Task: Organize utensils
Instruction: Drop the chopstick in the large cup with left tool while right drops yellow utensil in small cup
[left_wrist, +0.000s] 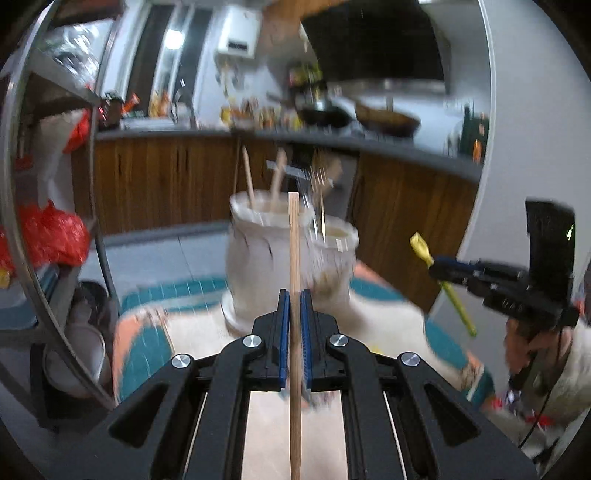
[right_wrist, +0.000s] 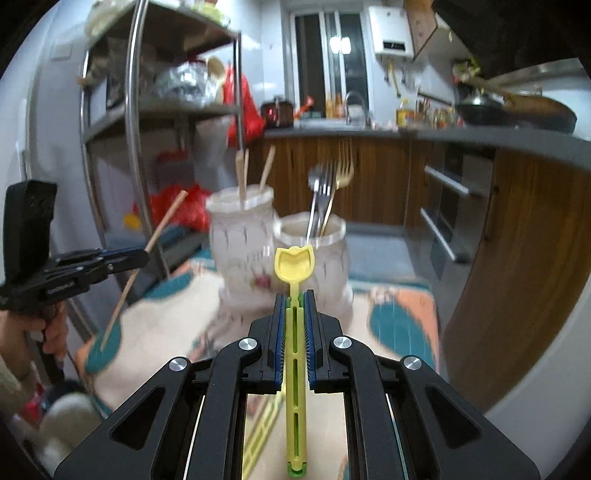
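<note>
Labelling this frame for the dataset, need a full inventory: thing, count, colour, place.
chopstick: 1, wooden, clamped in the left gripper
yellow spoon: 1, yellow-green plastic, clamped in the right gripper
tall holder: 1, white, on the mat, three wooden chopsticks inside
short holder: 1, white, right of the tall one, metal forks and a spoon inside
mat: 1, teal, orange and cream, under both holders
shelf rack: 1, metal, left
woks: 2, dark, on the counter
left gripper: black, blue pads, shut
right gripper: black, blue pads, shut

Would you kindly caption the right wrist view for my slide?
Right gripper clamps a yellow spoon before two ceramic holders; left gripper grips a chopstick.
</note>
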